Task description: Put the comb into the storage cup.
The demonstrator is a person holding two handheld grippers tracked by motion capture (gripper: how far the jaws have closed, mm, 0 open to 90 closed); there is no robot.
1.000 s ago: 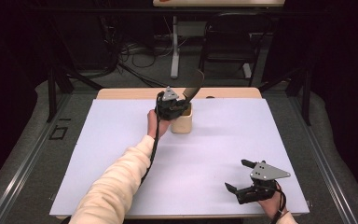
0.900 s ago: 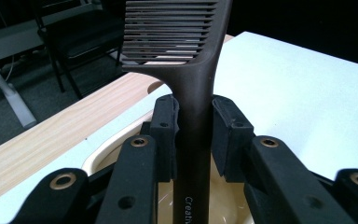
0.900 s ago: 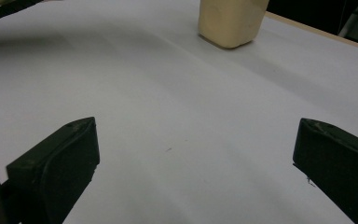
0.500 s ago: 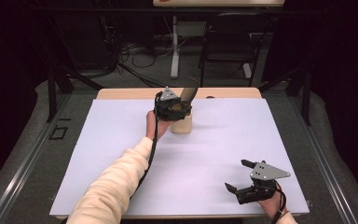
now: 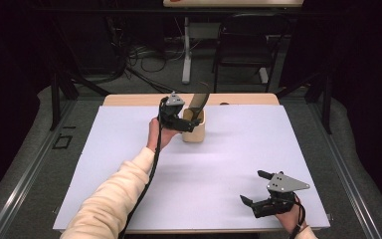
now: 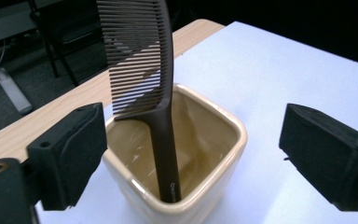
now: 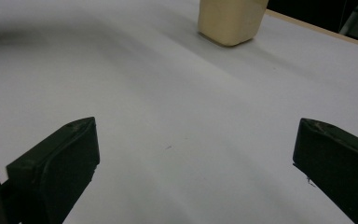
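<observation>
The comb (image 6: 142, 65) stood handle-down in the cup (image 5: 194, 130) at the far middle of the table (image 5: 238, 149), leaning against its wall. The left gripper (image 5: 185, 124), just beside the cup, had just been opening its jaws, nothing between them. The right gripper (image 5: 259, 188) rested near right, jaws wide apart and empty.

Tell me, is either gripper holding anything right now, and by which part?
Nothing is held. The left gripper, jaws just opened, has let go of the comb in the cup; the right gripper is open.
</observation>
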